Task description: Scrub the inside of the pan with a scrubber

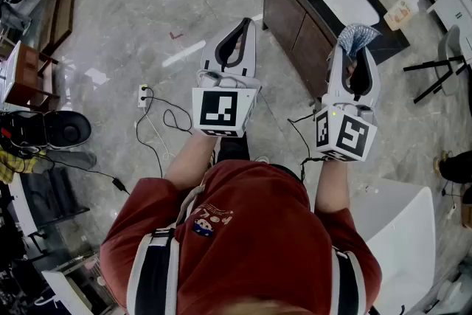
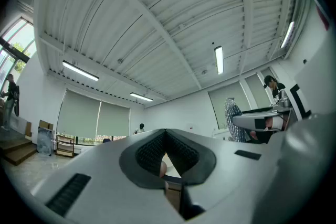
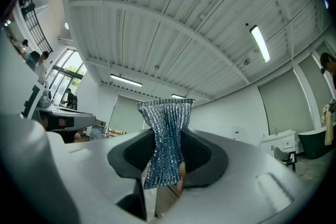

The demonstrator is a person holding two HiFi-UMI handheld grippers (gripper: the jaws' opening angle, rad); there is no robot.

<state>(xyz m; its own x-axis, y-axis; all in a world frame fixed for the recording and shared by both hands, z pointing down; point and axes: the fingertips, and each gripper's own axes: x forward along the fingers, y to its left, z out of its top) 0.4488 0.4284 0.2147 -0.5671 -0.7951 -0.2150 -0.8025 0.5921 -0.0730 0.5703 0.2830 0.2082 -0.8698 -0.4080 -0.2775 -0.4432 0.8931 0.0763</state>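
Count: 2 grippers, namely left gripper (image 1: 240,27) and right gripper (image 1: 354,55). 1 scrubber (image 1: 358,34). 1 dark cabinet (image 1: 295,26), upper right. 1 power strip (image 1: 143,95), left of centre.

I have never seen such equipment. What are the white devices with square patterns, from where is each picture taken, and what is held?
No robot: a person holds a two-jaw tool in each hand. The patterned cubes belong to the tools. One picture comes from a camera on the person's head, looking down at the floor; the other two come from cameras on the tools, facing the ceiling. The left tool is shut and empty. The right tool is shut on a silvery scrubber.
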